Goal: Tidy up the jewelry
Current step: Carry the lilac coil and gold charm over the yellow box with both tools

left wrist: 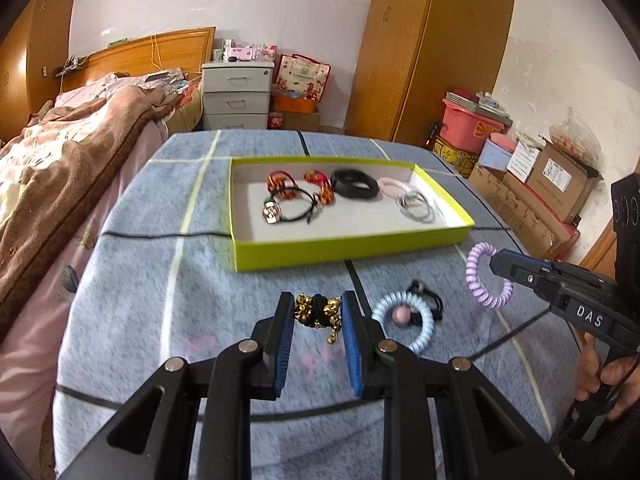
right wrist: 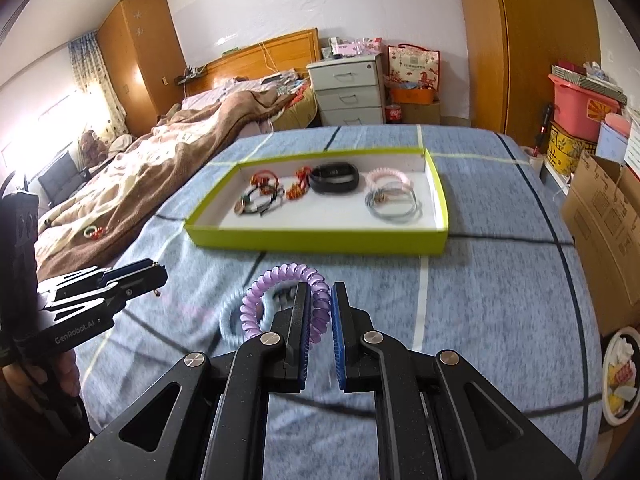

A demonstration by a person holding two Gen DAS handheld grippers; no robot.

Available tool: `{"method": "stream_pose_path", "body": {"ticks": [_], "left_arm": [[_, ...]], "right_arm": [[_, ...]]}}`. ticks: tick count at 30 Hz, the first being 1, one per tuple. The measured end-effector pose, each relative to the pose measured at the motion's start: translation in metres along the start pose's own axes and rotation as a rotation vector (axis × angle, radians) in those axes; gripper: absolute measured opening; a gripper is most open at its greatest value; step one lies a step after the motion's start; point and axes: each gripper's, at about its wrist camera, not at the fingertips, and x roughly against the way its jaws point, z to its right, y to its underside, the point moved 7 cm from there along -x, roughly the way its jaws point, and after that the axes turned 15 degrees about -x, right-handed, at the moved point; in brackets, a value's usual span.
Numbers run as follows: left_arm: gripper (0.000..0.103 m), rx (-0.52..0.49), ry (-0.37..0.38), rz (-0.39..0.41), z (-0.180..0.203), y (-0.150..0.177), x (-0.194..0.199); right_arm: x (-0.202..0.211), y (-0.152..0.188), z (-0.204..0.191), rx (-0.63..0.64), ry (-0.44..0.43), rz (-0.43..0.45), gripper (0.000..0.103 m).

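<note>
A green-walled box (left wrist: 352, 246) (right wrist: 320, 240) with a white floor holds several bracelets and hair ties. My left gripper (left wrist: 318, 312) is shut on a black and gold beaded bracelet (left wrist: 318, 312) just above the blue cloth. My right gripper (right wrist: 320, 312) (left wrist: 508, 270) is shut on a purple coil hair tie (right wrist: 280, 280) (left wrist: 486, 276), held in the air to the right of the left gripper and in front of the box. A pale blue coil tie (left wrist: 402, 322) with a pink bead and a black tie (left wrist: 428, 300) lie on the cloth between the grippers.
The table wears a blue plaid cloth (left wrist: 160, 300) (right wrist: 500, 280). A bed with a brown blanket (left wrist: 72, 152) stands close on the left. Cardboard boxes (left wrist: 552, 196) and a pink bin stand on the right. A plate (right wrist: 620, 376) sits low beyond the table's right edge.
</note>
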Motion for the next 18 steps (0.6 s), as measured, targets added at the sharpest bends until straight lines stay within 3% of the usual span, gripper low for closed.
{"method": "stream_pose_path", "body": {"ticks": [10,18], "left_arm": [[0.025,0.013,0.006,0.006,-0.022,-0.033,-0.017],[0.025,0.014,0.017,-0.034,-0.030,-0.047,-0.048]], "right_arm": [[-0.038,-0.045,-0.008,-0.022,0.018,-0.015,0.010],[-0.077,-0.066,-0.012,-0.024,0.029,-0.056,0.010]]}}
